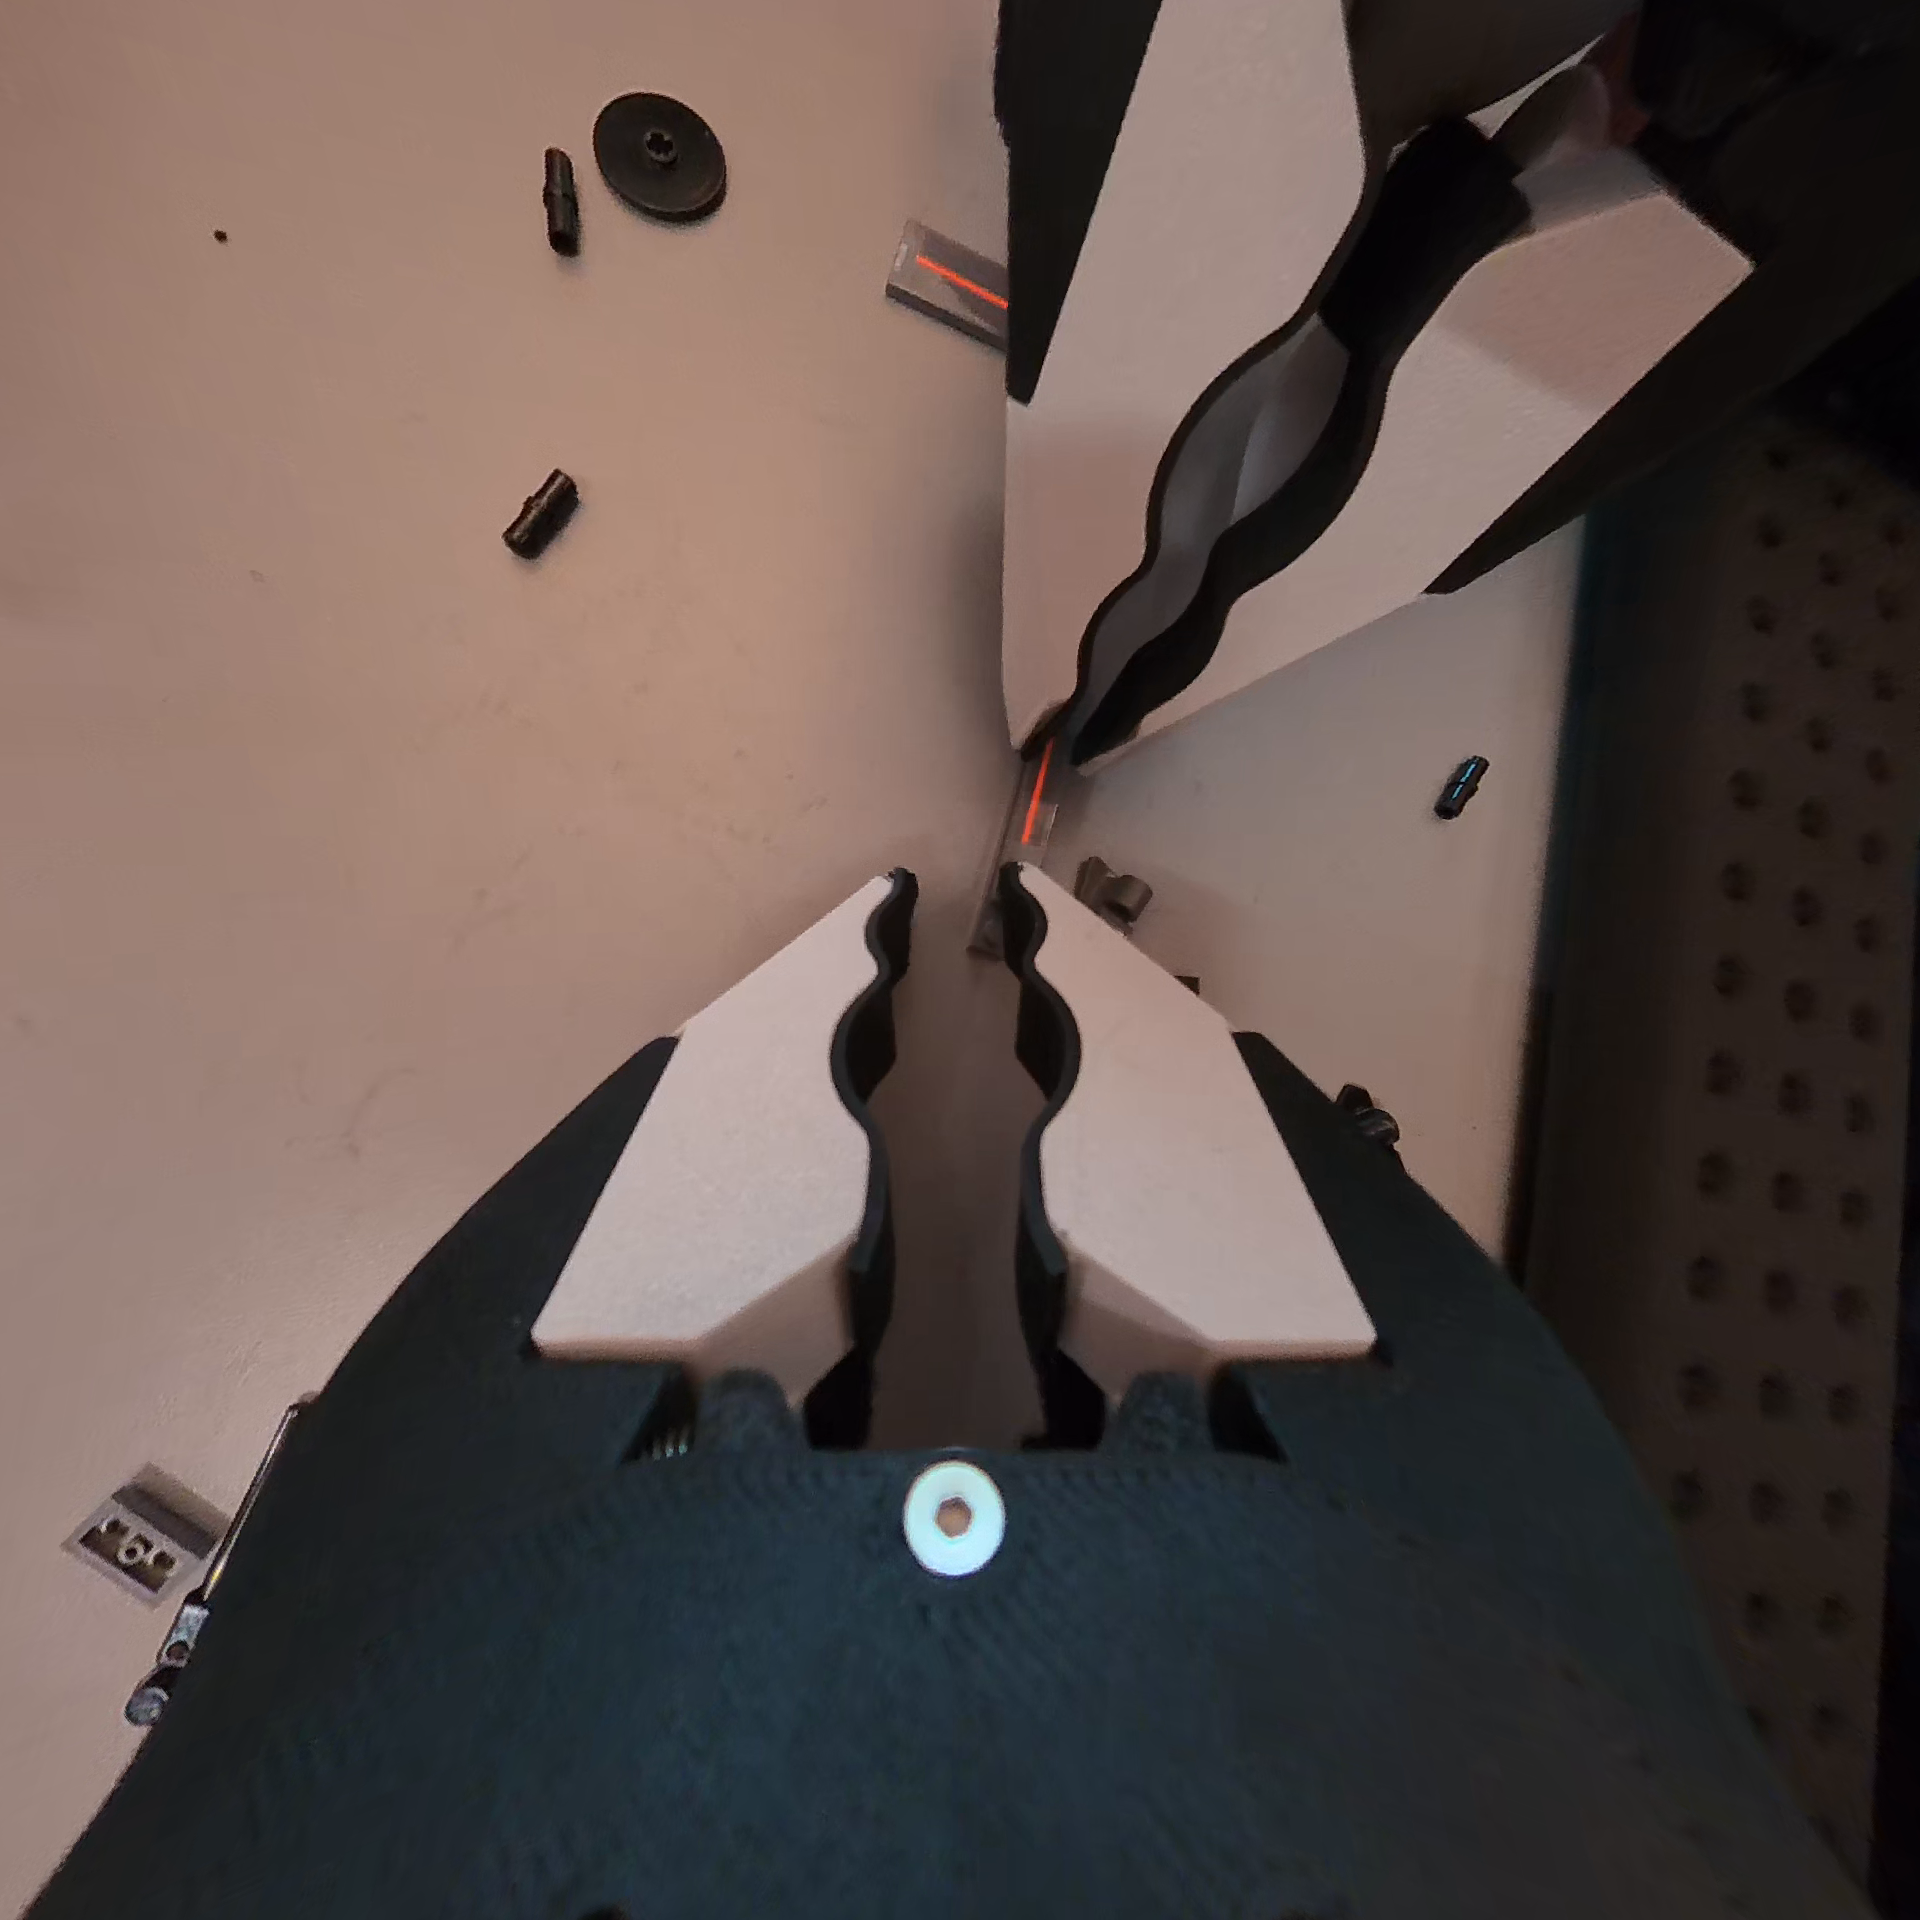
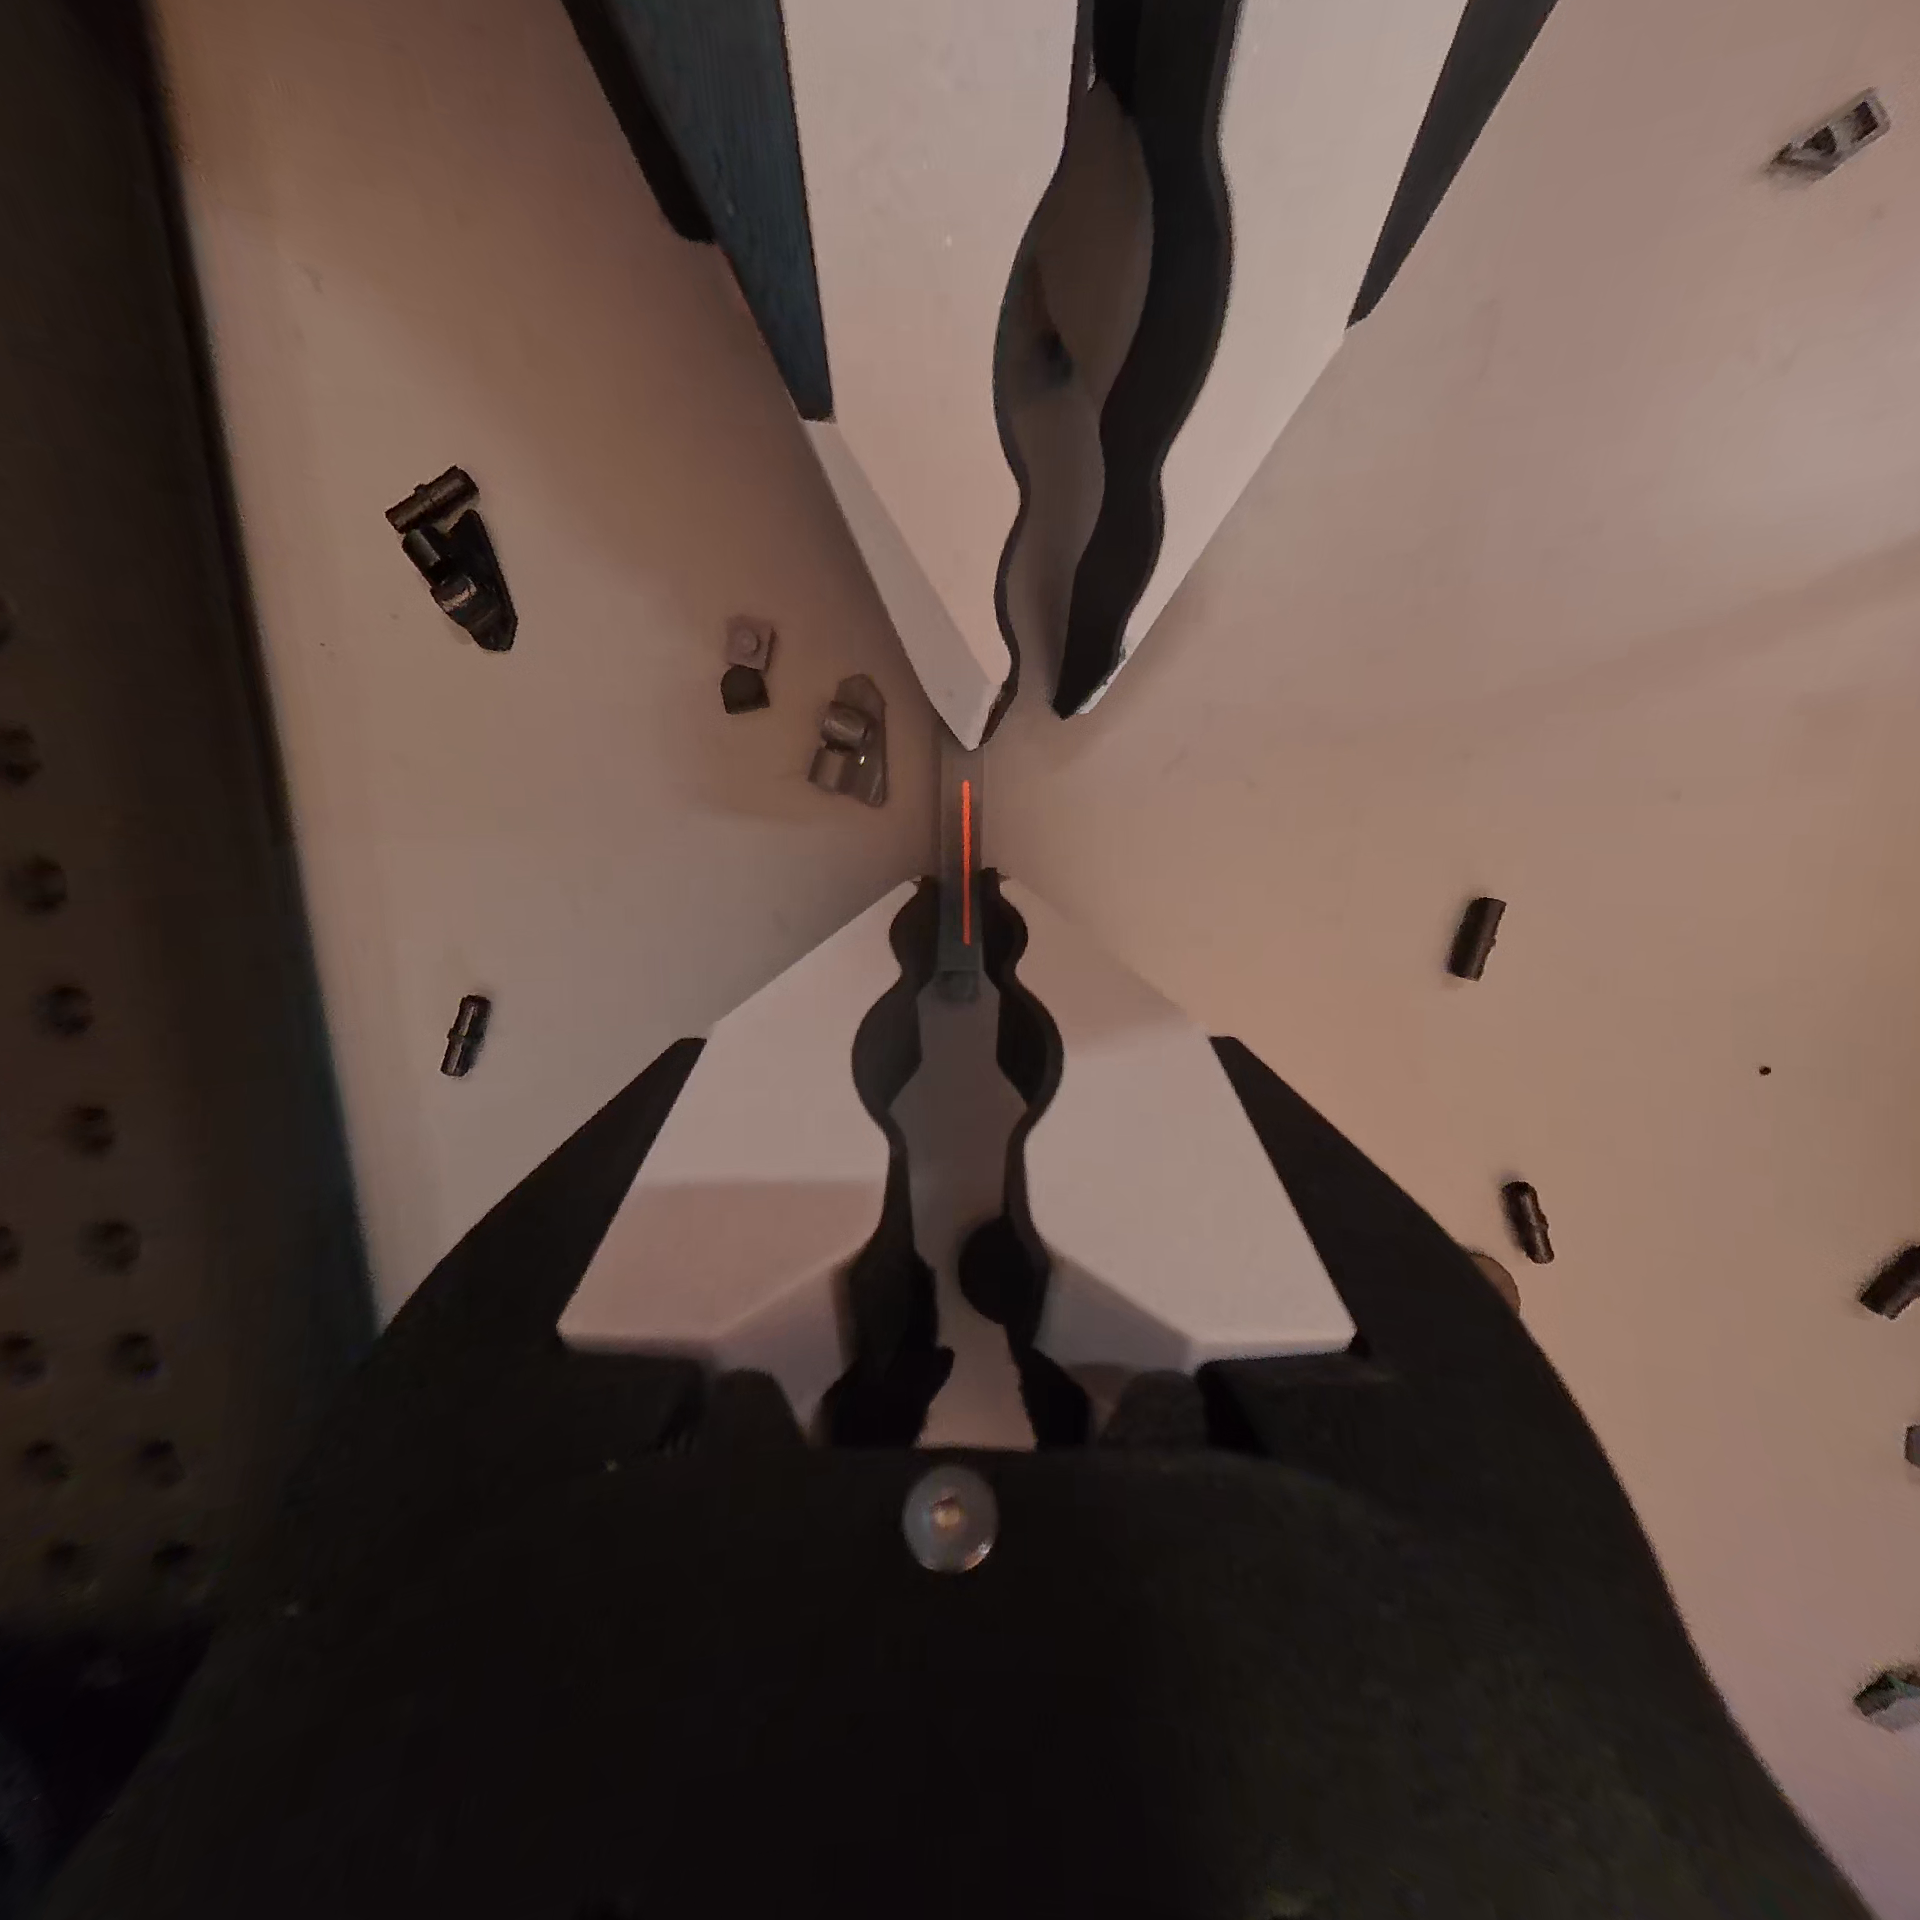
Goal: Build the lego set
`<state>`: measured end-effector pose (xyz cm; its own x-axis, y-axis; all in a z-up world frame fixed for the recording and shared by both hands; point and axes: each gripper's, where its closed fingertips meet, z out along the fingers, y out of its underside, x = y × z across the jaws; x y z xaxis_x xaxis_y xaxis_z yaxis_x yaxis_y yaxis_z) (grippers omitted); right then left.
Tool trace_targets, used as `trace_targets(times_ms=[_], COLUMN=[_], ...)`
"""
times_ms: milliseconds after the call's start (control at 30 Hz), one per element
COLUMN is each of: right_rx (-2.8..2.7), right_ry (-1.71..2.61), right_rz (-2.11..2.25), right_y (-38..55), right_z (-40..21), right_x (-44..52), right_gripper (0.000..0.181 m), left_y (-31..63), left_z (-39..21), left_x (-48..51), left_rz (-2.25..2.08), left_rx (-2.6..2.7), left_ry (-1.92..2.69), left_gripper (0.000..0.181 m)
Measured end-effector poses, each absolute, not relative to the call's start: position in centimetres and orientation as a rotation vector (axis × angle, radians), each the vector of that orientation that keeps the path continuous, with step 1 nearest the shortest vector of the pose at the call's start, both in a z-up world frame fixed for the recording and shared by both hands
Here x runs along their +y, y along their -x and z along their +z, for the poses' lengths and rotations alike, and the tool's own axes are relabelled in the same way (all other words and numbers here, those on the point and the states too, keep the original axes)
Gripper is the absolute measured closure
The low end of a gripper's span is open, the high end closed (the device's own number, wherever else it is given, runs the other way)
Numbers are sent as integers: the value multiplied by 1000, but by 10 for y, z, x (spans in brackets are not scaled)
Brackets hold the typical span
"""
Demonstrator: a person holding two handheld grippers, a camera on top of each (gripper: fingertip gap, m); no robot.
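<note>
My right gripper (image 2: 958, 883) is shut on a thin grey tile with an orange stripe (image 2: 963, 831), which sticks out forward past its tips. In the left wrist view the right gripper (image 1: 1070, 743) comes in from the upper right with the tile (image 1: 1034, 805) hanging below its tips. My left gripper (image 1: 958, 883) faces it, its jaws a little apart with bare table showing between them. The tile's far end sits right at its right fingertip (image 1: 1013, 894). In the right wrist view the left gripper (image 2: 1034, 707) points down at the tile's top end.
On the pale table lie a black wheel disc (image 1: 660, 156), black pins (image 1: 540, 514), a second striped grey tile (image 1: 951, 281), a grey plate (image 1: 140, 1532), grey wedge pieces (image 2: 852, 743) and black hinge parts (image 2: 452, 566). A dark pegboard (image 1: 1766, 1039) borders the table. The grippers are tip to tip, or close to it.
</note>
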<state>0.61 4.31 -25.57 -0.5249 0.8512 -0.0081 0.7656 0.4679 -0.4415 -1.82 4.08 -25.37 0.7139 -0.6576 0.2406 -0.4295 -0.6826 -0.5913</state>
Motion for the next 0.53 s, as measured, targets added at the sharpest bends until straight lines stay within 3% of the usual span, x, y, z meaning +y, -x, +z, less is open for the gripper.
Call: trace_targets(times_ms=[533], right_rx=[-2480], right_ry=[1434], right_rz=[638], right_y=[-6], right_z=[-252], right_x=[43], right_gripper=[176], left_y=[8], left_z=[-253], left_x=[36], left_rz=[-637], left_rx=[882], left_ry=[2394], left_gripper=[181])
